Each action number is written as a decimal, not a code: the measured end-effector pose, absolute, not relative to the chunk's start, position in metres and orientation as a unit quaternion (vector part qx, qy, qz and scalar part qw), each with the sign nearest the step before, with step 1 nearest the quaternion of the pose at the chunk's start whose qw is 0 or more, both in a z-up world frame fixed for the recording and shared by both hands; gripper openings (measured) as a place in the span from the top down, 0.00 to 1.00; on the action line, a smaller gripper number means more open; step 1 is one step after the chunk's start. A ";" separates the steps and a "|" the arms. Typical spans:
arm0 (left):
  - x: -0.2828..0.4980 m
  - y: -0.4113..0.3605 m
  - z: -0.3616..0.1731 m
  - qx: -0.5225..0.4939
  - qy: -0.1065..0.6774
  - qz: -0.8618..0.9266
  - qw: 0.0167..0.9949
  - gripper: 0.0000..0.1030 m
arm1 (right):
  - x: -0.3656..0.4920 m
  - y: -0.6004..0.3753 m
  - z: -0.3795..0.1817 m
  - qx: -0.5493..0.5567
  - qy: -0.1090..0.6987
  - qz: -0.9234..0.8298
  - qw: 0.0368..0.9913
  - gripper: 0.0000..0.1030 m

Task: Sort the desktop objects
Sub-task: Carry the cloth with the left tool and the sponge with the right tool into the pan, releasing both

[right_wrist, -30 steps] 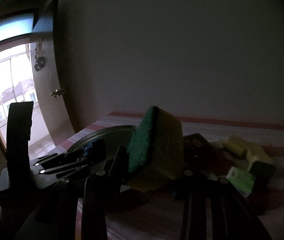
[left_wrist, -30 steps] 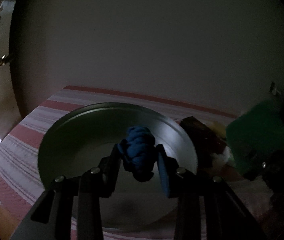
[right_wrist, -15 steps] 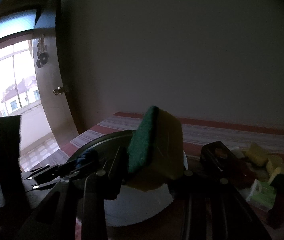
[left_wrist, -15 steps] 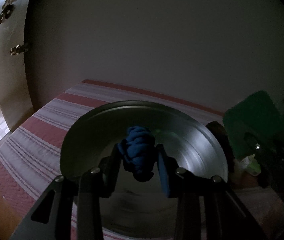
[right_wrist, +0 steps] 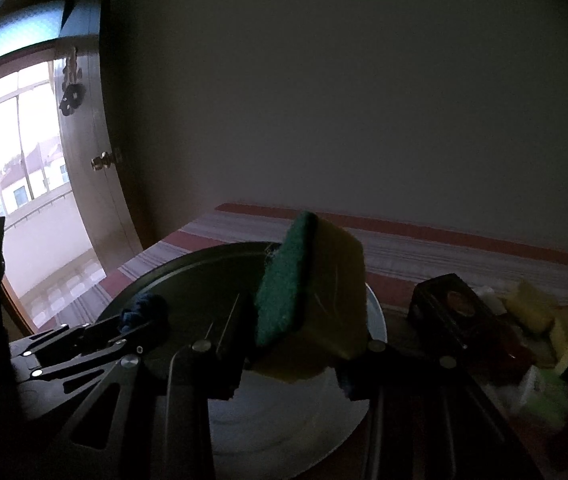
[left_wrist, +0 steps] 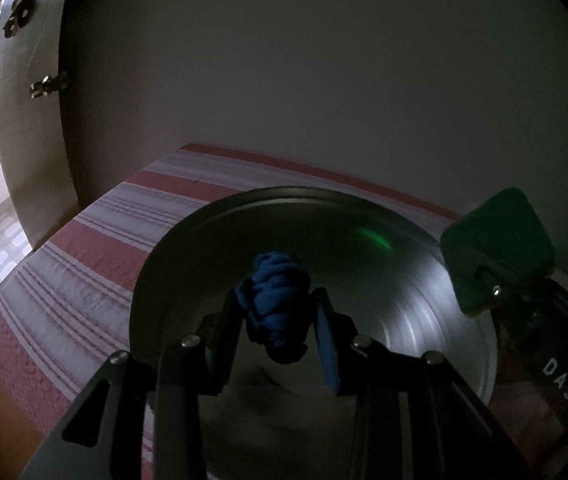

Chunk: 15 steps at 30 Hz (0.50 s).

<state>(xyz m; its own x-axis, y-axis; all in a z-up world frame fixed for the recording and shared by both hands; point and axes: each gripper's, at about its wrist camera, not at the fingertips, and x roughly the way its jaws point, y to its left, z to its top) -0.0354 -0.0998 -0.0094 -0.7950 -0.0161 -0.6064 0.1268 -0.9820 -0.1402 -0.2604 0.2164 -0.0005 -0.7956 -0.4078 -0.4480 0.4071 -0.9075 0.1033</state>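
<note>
A blue knotted cloth bundle (left_wrist: pixel 278 300) is clamped between the fingers of the left claw (left_wrist: pixel 280 312) and is held above the round metal tray (left_wrist: pixel 188 248). The tray is set on the bench, which is covered by a red and white striped cloth (left_wrist: pixel 96 248). A yellow sponge with a green scouring side (right_wrist: pixel 311 300) is gripped by the right claw (right_wrist: pixel 299 344) and is held tilted over the tray's right edge (right_wrist: pixel 375 320); its green face (left_wrist: pixel 497 248) is seen at the right of the left wrist view. Further right on the bench, a dark box (right_wrist: pixel 455 308) is seen beside more yellow sponges (right_wrist: pixel 543 316) and a small green packet (right_wrist: pixel 543 398).
</note>
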 end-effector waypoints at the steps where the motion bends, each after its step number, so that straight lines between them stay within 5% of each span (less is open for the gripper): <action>1: -0.037 -0.100 -0.010 0.320 0.087 -0.943 0.040 0.67 | -0.263 0.218 -0.003 0.240 -0.001 -0.946 0.217 0.61; 5: -0.043 -0.102 -0.014 0.328 0.083 -0.939 0.054 0.66 | -0.274 0.215 -0.010 0.254 -0.003 -0.942 0.218 0.59; 7: -0.045 -0.101 -0.016 0.331 0.080 -0.938 0.065 0.65 | -0.281 0.214 -0.015 0.272 -0.008 -0.935 0.227 0.47; 9: -0.045 -0.102 -0.017 0.332 0.075 -0.937 0.076 0.53 | -0.283 0.216 -0.019 0.274 -0.018 -0.935 0.224 0.32; 12: -0.043 -0.105 -0.017 0.327 0.081 -0.938 0.085 0.37 | -0.278 0.222 -0.018 0.254 -0.023 -0.942 0.219 0.32; 15: -0.043 -0.105 -0.016 0.323 0.081 -0.938 0.094 0.37 | -0.274 0.227 -0.015 0.238 -0.027 -0.947 0.215 0.32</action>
<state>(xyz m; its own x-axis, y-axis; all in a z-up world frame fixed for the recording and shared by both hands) -0.0426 -0.1051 -0.0162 -0.7734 -0.1241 -0.6217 0.2286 -0.9693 -0.0908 -0.2742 0.2272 -0.0149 -0.7946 -0.4195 -0.4388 0.3940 -0.9063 0.1531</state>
